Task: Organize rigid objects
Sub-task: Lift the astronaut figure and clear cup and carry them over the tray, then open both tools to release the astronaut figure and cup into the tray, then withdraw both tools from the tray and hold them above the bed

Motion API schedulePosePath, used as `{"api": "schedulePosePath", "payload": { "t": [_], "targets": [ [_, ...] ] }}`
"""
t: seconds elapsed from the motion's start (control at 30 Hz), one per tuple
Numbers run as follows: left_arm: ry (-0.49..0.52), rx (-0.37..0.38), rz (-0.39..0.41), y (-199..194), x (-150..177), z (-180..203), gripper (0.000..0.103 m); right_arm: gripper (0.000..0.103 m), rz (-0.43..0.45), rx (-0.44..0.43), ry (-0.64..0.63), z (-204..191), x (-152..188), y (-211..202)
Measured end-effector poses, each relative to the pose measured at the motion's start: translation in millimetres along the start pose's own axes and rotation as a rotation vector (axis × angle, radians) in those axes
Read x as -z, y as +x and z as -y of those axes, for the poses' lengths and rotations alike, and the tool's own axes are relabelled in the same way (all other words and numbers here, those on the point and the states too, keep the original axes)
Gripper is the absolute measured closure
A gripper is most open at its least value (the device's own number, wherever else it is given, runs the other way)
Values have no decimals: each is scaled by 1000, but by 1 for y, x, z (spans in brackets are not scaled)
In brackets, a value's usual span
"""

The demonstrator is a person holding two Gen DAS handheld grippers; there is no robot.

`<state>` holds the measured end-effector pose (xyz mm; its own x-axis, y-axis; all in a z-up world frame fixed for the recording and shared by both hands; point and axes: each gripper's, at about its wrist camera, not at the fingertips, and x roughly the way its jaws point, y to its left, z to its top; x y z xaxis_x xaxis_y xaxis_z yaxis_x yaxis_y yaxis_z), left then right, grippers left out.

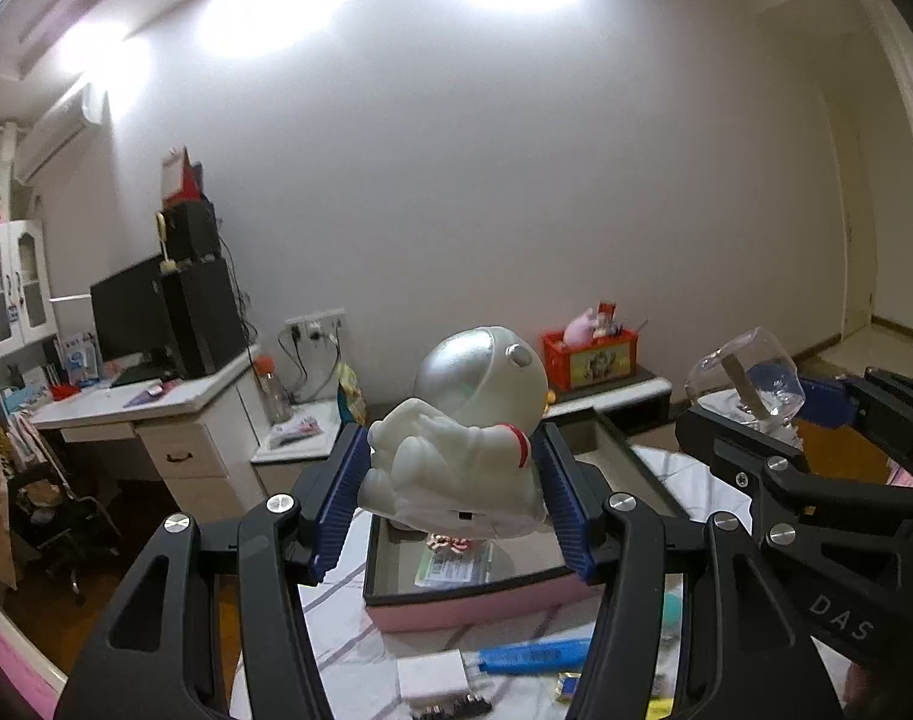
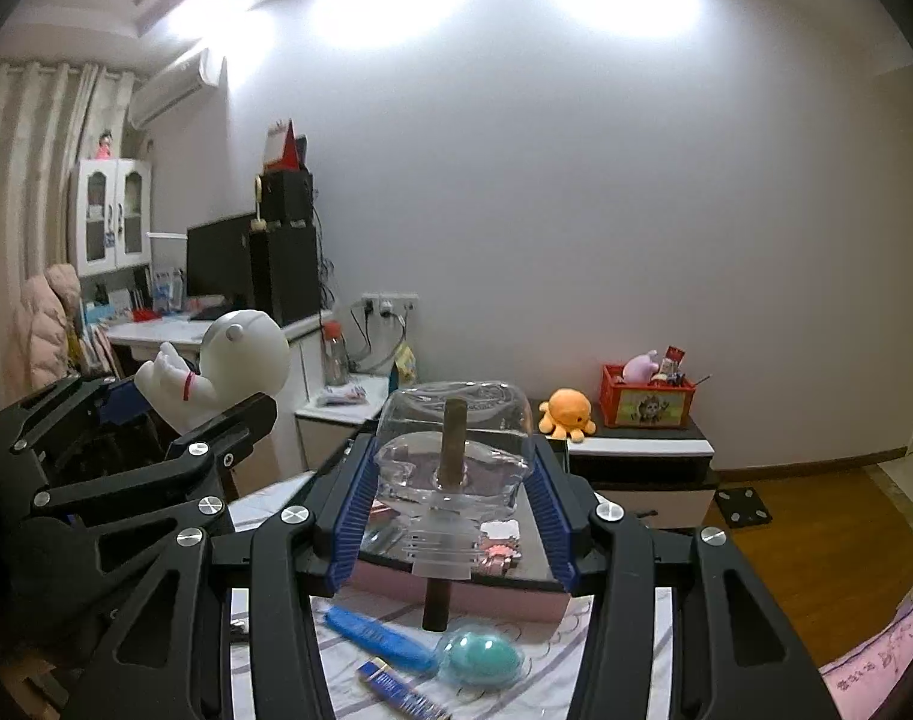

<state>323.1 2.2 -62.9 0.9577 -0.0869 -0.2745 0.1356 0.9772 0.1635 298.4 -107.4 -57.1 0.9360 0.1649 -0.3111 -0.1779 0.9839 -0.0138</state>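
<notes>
My left gripper [image 1: 453, 498] is shut on a white astronaut figure [image 1: 462, 444] with a silver helmet, held above a pink box [image 1: 474, 603] with a dark rim. The astronaut also shows in the right wrist view [image 2: 228, 369] at the left. My right gripper [image 2: 453, 510] is shut on a clear glass bottle [image 2: 453, 456] with a dark stick through it, held over the same pink box [image 2: 486, 597]. The bottle shows at the right in the left wrist view [image 1: 747, 375]. Small items lie inside the box.
On the cloth-covered table lie a blue tube [image 2: 378, 636], a teal egg in a clear shell [image 2: 483, 657], a small blue pack [image 2: 396, 687] and a white card [image 1: 432, 675]. Beyond are a desk [image 1: 156, 414], a low cabinet with an orange plush [image 2: 567, 414] and a red crate [image 2: 648, 399].
</notes>
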Motion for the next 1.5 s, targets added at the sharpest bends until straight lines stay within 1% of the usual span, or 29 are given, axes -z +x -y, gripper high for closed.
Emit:
{"api": "schedulePosePath", "payload": {
  "t": [0.1,0.13,0.17,0.23,0.27,0.3,0.4,0.5,0.63,0.67,0.73,0.8,0.87,0.93,0.97,1.0,1.03,1.07,1.17,1.2,1.3,1.5],
  "targets": [
    [13,5,-52,42,-1,1,46,53,-49,-4,0,8,-2,34],
    [5,22,-81,57,0,1,46,53,-71,-1,1,12,-2,49],
    [-17,54,-122,78,3,0,46,53,-99,0,3,16,-2,64],
    [-30,75,-183,107,9,0,46,53,-142,-5,12,24,0,90],
    [-15,64,-224,127,15,4,46,53,-177,-8,16,28,4,104],
    [-7,63,-245,138,20,7,46,53,-205,-11,16,31,8,117],
    [-17,102,-339,172,37,15,46,53,-290,13,2,38,26,151],
    [7,111,-383,190,50,29,46,52,-350,28,13,49,41,167],
    [50,92,-397,199,60,42,45,52,-395,39,25,60,56,178],
    [52,89,-399,202,61,43,44,52,-406,38,27,62,58,180],
    [52,82,-409,203,62,44,37,52,-411,33,41,66,60,182],
    [53,64,-399,199,61,43,25,52,-413,28,58,69,61,179],
    [52,49,-388,198,58,36,21,50,-403,18,71,71,59,176],
    [50,34,-367,190,54,31,18,37,-384,26,77,71,55,168],
    [47,26,-358,184,51,28,13,34,-370,28,79,71,53,162],
    [44,18,-348,177,48,25,9,28,-360,26,82,72,50,159],
    [41,16,-337,171,45,21,7,23,-349,23,88,72,46,154],
    [37,15,-323,163,42,17,4,22,-337,15,95,72,43,146],
    [36,-1,-266,130,33,11,3,22,-296,-15,105,65,35,123],
    [34,-9,-244,116,30,8,2,20,-282,-20,102,62,31,115],
    [3,-13,-172,73,22,-3,0,16,-226,-31,94,52,23,82],
    [-30,-32,-75,-3,13,-20,0,16,-114,-45,70,28,10,7]
  ]
}}
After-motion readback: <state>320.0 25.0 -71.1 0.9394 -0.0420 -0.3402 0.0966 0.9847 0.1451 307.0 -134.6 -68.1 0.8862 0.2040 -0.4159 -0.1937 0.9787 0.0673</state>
